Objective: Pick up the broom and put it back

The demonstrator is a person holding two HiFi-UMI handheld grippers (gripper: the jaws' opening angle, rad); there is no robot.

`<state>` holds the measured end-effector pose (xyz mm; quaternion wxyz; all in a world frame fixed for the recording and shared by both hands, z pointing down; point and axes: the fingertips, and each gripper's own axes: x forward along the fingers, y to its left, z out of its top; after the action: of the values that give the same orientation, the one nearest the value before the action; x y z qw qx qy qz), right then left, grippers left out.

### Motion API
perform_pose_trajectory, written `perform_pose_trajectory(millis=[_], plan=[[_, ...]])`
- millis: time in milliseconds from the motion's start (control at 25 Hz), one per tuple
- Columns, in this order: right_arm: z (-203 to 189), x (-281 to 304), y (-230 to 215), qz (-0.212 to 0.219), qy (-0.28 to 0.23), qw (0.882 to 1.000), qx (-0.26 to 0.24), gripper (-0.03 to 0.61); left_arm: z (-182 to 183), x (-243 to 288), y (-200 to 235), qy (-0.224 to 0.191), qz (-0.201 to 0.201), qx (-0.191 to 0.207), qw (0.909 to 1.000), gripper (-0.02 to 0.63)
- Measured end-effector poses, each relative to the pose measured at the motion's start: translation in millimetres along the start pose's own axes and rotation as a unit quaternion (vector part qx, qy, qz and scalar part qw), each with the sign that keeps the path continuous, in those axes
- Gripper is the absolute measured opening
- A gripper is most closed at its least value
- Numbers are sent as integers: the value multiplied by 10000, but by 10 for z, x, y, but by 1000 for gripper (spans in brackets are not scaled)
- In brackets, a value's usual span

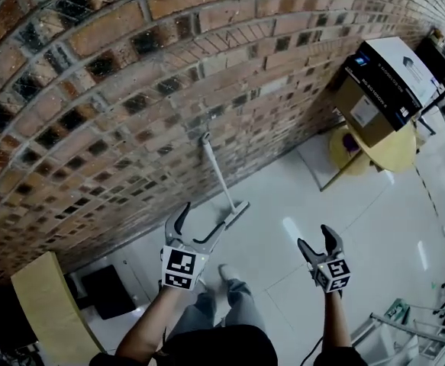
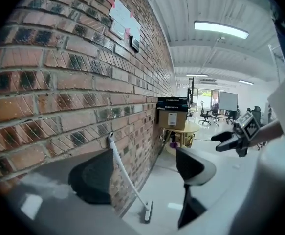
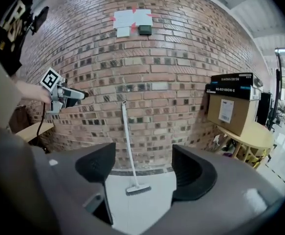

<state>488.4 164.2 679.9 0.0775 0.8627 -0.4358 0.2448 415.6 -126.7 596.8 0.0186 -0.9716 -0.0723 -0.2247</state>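
Broom [image 1: 220,178] leans on brick wall [image 1: 92,90], not held by either gripper. In head view its long axis runs 11-to-5 o'clock. Handle tip is up at 11, touching the bricks. Brush head [image 1: 238,213] is down at 5 on the white floor [image 1: 359,227], just out from the wall base. In R gripper view it stands nearly upright, tip at 12, head at 6, bristles on floor. It shows thru the gap btw the jaws but well beyond them.

L gripper [image 1: 199,223]: jaws wide apart, nothing btw them, nothing gripped. In head view the brush head shows at approx 1 o'clock from it. L gripper view puts the broom well past the jaws, handle slanting from the wall at 11 down to the head at 5.

R gripper [image 1: 315,239]: jaws also wide apart and empty. It's at 3 o'clock from L gripper, well clear of the broom.

Cardboard box [image 1: 378,90] sits on round yellow table [image 1: 396,155] by the wall, approx 2 o'clock from the broom. Pale wooden board [image 1: 46,303] is at 8 o'clock.
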Motion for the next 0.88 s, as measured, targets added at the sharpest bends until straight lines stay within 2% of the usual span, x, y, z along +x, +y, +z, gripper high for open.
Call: perform_pose_trajectory(millis=[200, 360, 680, 880], plan=[[-224, 658, -26, 389, 141, 9991, 9, 367, -182, 261, 72, 166, -146, 143, 9997, 405], [-221, 1434, 126, 831, 302, 9959, -180, 367, -333, 393, 288, 284, -134, 145, 9994, 405], [243, 2850, 767, 1654, 240, 9854, -310, 355, -497, 294, 742, 423, 199, -43, 9989, 405], [448, 3497, 1118, 1943, 356, 9796, -368, 316, -546, 166, 844, 408, 380, -214, 9982, 391]])
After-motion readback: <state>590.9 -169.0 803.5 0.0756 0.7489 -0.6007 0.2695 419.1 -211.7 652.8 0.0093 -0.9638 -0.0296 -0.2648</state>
